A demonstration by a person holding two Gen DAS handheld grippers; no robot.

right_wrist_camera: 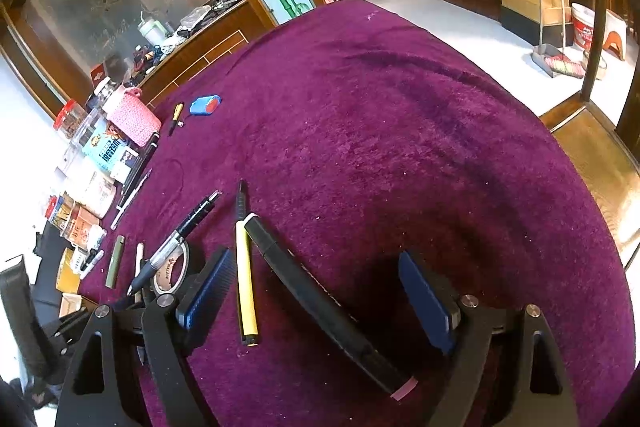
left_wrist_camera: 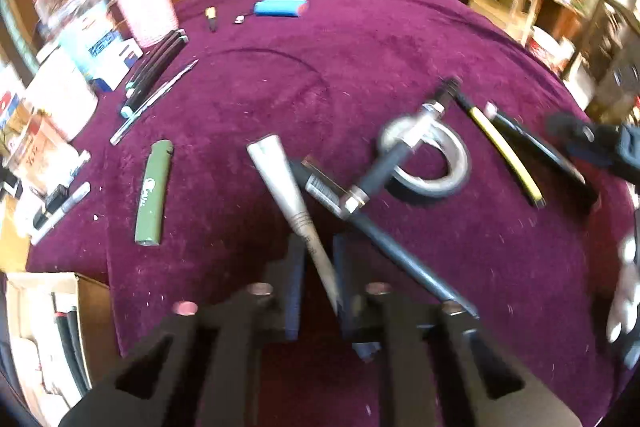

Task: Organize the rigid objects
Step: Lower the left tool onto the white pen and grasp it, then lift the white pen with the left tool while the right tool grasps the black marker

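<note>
Left gripper [left_wrist_camera: 316, 283]: jaws clamped on the near end of a silver pen [left_wrist_camera: 286, 195], apparently to lift it from the pile beside the tape roll [left_wrist_camera: 436, 167] | Right gripper [right_wrist_camera: 316, 303]: jaws apart over a yellow pen [right_wrist_camera: 245, 279] and black pen [right_wrist_camera: 316, 299], touching neither, seemingly waiting | Purple cloth [right_wrist_camera: 400, 131]: green lighter [left_wrist_camera: 154, 193] at left | Writing: tape-roll print blurred, unreadable.

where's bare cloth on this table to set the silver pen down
The purple cloth lies bare across the far middle and right, beyond the yellow pen and right of the blue case. It is crowded along the left edge by the boxes and jars, and around the tape roll.
</note>
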